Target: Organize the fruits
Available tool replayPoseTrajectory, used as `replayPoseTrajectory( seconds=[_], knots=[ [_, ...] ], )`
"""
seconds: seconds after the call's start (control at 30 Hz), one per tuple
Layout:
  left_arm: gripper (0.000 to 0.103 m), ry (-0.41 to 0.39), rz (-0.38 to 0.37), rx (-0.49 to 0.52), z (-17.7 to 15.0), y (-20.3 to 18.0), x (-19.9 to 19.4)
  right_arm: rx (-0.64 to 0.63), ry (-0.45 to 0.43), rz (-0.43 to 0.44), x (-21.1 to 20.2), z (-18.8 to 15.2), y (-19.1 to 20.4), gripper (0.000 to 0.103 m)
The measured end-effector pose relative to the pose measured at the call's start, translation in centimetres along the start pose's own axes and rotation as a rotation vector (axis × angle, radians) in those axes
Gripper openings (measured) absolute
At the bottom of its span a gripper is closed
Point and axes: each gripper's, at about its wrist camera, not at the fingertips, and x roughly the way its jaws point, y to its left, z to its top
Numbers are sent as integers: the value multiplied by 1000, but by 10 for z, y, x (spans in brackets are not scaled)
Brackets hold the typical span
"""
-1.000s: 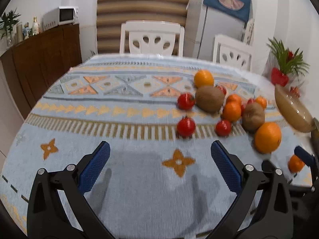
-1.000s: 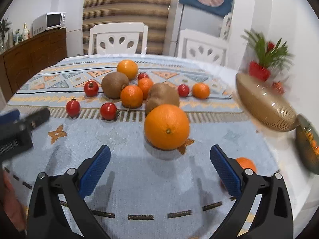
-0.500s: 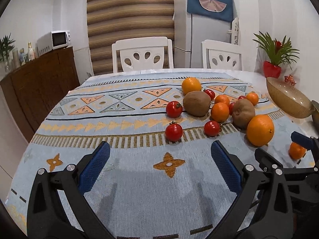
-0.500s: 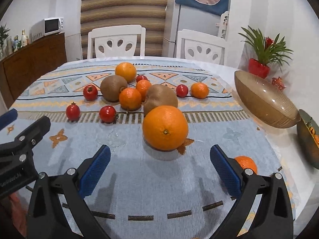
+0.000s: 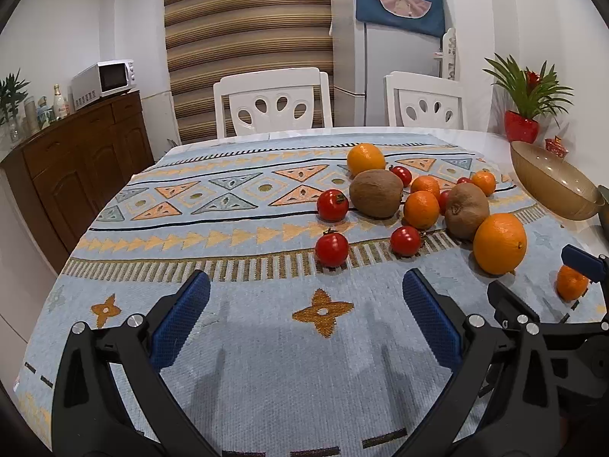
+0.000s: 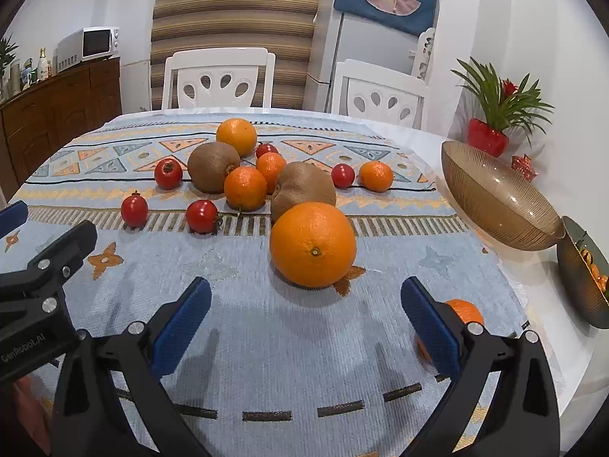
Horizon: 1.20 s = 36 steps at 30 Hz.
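Fruits lie loose mid-cloth: large orange [image 6: 313, 244] nearest, navel facing the right gripper [image 6: 306, 318]; two kiwis behind it, left kiwi [image 6: 213, 166] long axis crosswise, right kiwi [image 6: 303, 189] half hidden by the orange. Tomatoes and mandarins scattered around them. One small mandarin [image 6: 462, 310] partly hidden behind the right finger. Both grippers spread wide, empty; left gripper [image 5: 306, 321] over bare patterned tablecloth [image 5: 236, 205]. Amber bowl [image 6: 495, 198] at right edge; second bowl [image 6: 584, 274] cut off.
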Motion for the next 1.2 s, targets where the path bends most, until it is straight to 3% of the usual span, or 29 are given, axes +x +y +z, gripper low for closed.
replayPoseTrajectory(
  seconds=[0.23,0.4,1.2],
  knots=[
    [100,-8,2,-3,1,1,-2,39,11,-10,3,1,-5,98],
    [100,-14,10,59,-1,-11,-3,99,17,17,5,2,-18,98],
    [100,-20,29,35,-1,-5,-6,71,41,38,9,2,-13,98]
  ],
)
